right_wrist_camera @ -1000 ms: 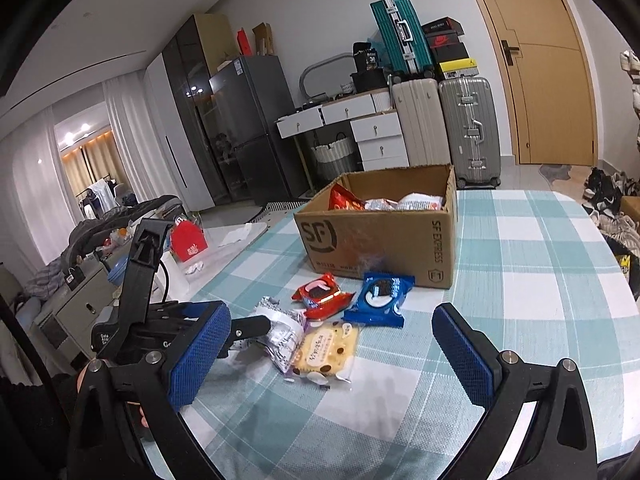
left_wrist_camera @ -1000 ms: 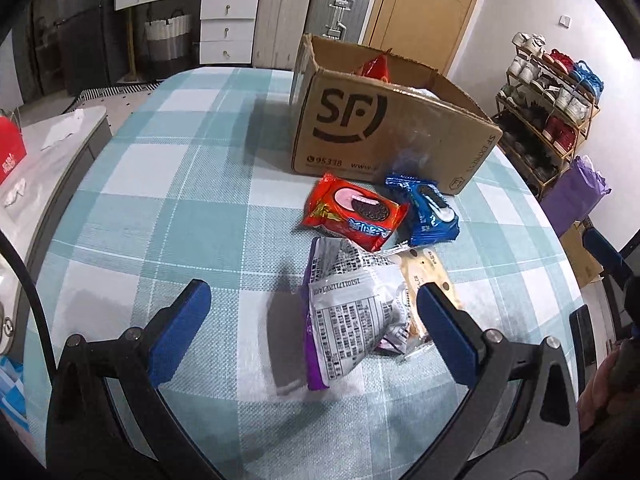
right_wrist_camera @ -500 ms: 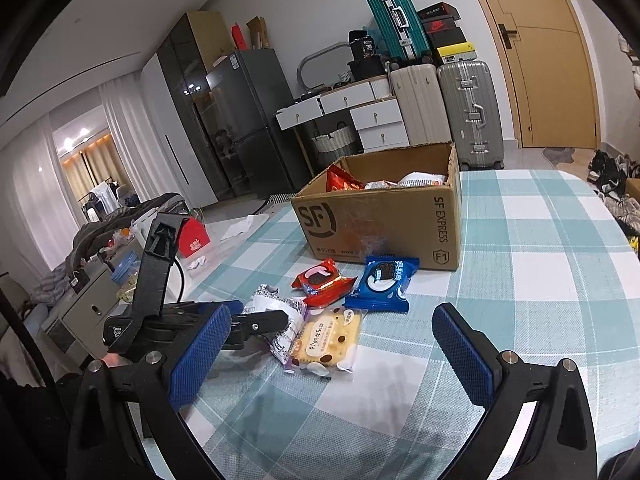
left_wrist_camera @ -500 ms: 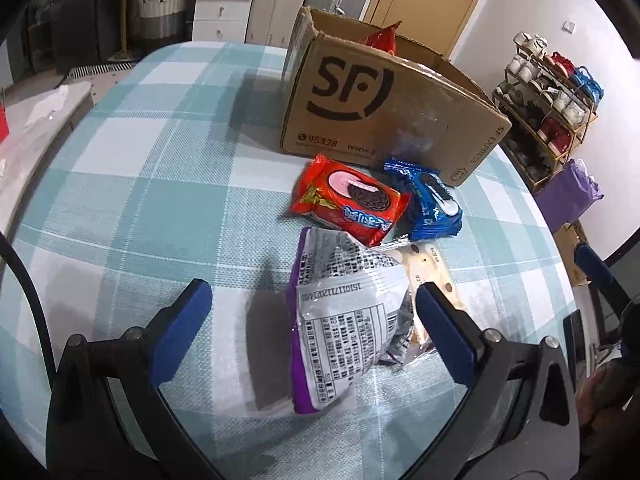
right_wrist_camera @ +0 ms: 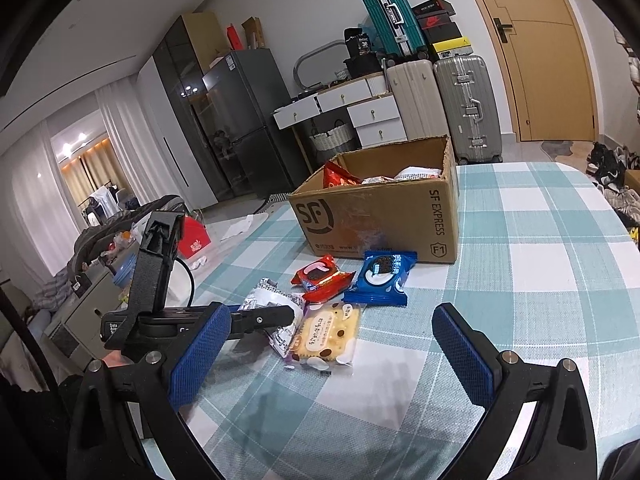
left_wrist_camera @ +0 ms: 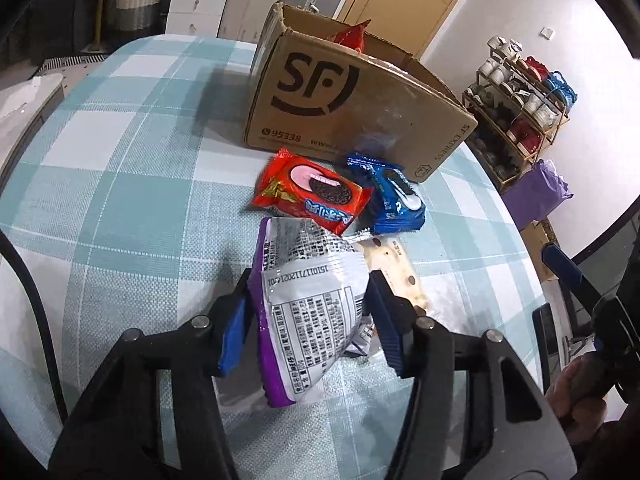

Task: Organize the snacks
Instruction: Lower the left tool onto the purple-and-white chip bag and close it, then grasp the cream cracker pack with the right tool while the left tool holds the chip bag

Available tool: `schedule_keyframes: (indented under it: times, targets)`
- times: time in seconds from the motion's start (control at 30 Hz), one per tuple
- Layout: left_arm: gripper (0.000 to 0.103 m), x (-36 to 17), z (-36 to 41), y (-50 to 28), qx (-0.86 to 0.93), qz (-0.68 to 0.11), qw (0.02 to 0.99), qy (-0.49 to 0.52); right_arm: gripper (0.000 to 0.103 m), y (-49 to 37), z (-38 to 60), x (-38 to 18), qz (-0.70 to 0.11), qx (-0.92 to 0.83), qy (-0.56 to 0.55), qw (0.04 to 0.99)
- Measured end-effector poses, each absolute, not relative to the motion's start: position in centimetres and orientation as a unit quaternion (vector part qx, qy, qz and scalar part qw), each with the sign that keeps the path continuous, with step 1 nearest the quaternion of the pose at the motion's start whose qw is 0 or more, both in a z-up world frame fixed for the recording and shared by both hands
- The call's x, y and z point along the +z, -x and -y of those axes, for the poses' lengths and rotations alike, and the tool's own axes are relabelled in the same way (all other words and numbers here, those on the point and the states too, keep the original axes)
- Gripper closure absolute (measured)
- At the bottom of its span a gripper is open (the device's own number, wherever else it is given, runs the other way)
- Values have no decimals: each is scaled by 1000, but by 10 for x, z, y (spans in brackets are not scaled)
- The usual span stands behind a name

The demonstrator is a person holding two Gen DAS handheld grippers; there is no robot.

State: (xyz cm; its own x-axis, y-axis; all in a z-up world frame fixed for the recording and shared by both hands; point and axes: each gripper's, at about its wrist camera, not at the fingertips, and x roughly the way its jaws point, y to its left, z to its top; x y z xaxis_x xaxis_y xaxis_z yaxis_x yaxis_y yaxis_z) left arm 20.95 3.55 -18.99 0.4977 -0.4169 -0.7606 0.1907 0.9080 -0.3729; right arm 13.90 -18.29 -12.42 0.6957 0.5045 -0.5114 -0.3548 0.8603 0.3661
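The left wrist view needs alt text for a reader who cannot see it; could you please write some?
The left tongs are closing on a silver and purple snack bag on a checked tablecloth. Beyond lie red and blue cookie packs before an open cardboard box.

Snacks on checked tablecloth, in front of box:
- silver/purple foil packet [left_wrist_camera: 308, 304]: printed back up w/ small text, crumpled, purple edge along left side; sits between blue pads, both pressing its sides
- red cookie pack [left_wrist_camera: 312, 194]: flat, face up, pink creme + dark cookie pic; just beyond the foil packet, near box front
- blue cookie pack [left_wrist_camera: 390, 200]: flat, face up, touching red pack's right side
- cream biscuit pack [right_wrist_camera: 326, 336]: clear wrap, yellow w/ brown dots, flat, beside foil packet, partly under it
- cardboard box [left_wrist_camera: 352, 100]: open top, "SF" logo, upright; red bag [left_wrist_camera: 352, 36] + other packs inside
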Motion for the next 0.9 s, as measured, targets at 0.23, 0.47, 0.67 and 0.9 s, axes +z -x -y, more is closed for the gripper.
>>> schedule_keyframes:
  times: [0.23, 0.47, 0.67, 0.9]
  targets:
    - [55, -179, -44, -199, -173, -451, 868, 117, 0, -136, 183, -123, -312, 234, -122, 912]
    - [56, -170, -55, -188, -165, -443, 873, 120, 0, -131, 182, -122, -315, 231, -123, 912]
    - [56, -164, -58, -179, -172, -434, 877, 116, 0, -126, 182, -120, -318, 235, -118, 911]
    - [56, -156, -62, -166, -176, -422, 882, 112, 0, -123, 180, -120, -322, 228, -116, 912]
